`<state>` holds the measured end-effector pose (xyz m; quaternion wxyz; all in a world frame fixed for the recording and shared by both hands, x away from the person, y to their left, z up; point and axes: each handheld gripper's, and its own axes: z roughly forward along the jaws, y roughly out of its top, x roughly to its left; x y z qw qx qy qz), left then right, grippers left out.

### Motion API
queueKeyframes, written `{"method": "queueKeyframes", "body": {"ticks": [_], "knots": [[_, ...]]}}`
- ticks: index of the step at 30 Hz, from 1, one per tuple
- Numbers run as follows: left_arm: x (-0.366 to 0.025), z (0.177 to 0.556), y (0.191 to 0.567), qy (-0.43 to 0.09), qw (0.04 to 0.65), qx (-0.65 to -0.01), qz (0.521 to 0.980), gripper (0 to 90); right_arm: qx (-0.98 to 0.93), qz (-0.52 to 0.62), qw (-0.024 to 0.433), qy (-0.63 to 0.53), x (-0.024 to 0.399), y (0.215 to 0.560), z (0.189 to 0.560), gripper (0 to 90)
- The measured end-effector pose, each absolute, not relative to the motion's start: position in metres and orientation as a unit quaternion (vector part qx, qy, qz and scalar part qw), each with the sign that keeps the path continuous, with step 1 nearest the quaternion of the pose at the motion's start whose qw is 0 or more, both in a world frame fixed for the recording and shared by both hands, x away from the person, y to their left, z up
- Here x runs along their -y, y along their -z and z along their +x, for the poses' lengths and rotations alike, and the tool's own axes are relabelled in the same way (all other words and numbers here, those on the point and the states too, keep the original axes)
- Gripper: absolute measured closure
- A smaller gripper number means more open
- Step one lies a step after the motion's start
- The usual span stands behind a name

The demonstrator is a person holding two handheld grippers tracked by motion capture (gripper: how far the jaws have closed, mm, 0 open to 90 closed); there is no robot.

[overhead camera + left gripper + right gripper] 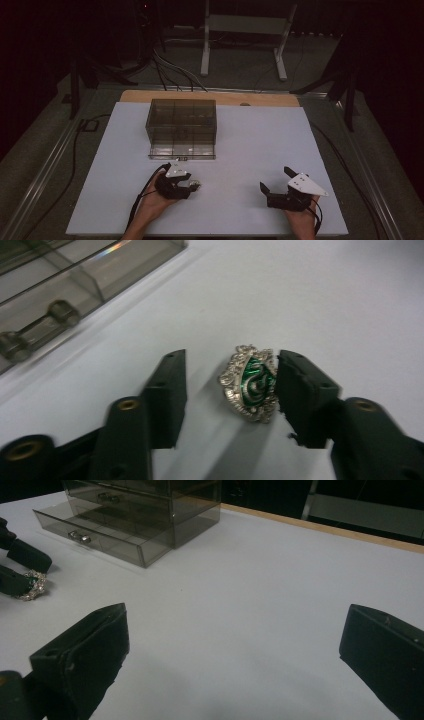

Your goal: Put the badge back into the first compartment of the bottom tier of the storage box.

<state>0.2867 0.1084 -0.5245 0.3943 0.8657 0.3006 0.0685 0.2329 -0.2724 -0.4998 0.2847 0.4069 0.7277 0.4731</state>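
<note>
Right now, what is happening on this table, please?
A person works with a gripper in each hand. The left gripper has its jaws around a silver and green crest badge lying on the white table; one jaw touches it, the other stands apart. Its bottom drawer pulled out, a smoky clear drawer box sits behind. The right gripper waits open.

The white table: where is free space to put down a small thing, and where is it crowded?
Free: the wide patch of the white table right of the smoky drawer box and beyond the right gripper, and the strip left of the box. Crowded: in front of the open drawer, where the left gripper straddles the green brooch.
</note>
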Motion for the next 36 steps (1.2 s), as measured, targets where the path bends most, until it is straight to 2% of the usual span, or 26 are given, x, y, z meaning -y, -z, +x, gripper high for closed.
{"method": "queueKeyframes", "body": {"ticks": [1, 2, 6, 8, 11, 12, 17, 30, 36], "knots": [[-0.107, 0.286, 0.524, -0.061, 0.395, -0.295, 0.868, 58.0, -0.728, 0.407, 0.285, -0.472, 0.272, 0.5, 0.233, 0.0], [-0.107, 0.286, 0.524, -0.062, 0.394, -0.295, 0.868, 63.2, -0.728, 0.407, 0.285, -0.472, 0.272, 0.5, 0.233, 0.0], [-0.108, 0.285, 0.522, -0.063, 0.401, -0.299, 0.864, 65.2, -0.729, 0.407, 0.285, -0.471, 0.272, 0.5, 0.233, 0.0], [-0.109, 0.285, 0.521, -0.066, 0.406, -0.301, 0.86, 70.7, -0.729, 0.407, 0.285, -0.471, 0.272, 0.5, 0.233, 0.0], [-0.112, 0.281, 0.516, -0.068, 0.415, -0.299, 0.857, 72.4, -0.729, 0.406, 0.286, -0.47, 0.273, 0.5, 0.233, 0.0], [-0.113, 0.279, 0.514, -0.066, 0.417, -0.296, 0.857, 77.9, -0.73, 0.406, 0.287, -0.469, 0.272, 0.5, 0.233, 0.0], [-0.114, 0.274, 0.511, -0.06, 0.415, -0.286, 0.862, 84.8, -0.731, 0.405, 0.288, -0.467, 0.271, 0.5, 0.233, 0.0], [-0.115, 0.272, 0.514, -0.04, 0.413, -0.278, 0.866, 88.3, -0.733, 0.405, 0.289, -0.465, 0.271, 0.5, 0.233, 0.0], [-0.118, 0.276, 0.512, -0.037, 0.426, -0.294, 0.855, 88.6, -0.732, 0.404, 0.29, -0.466, 0.271, 0.5, 0.233, 0.0]]}}
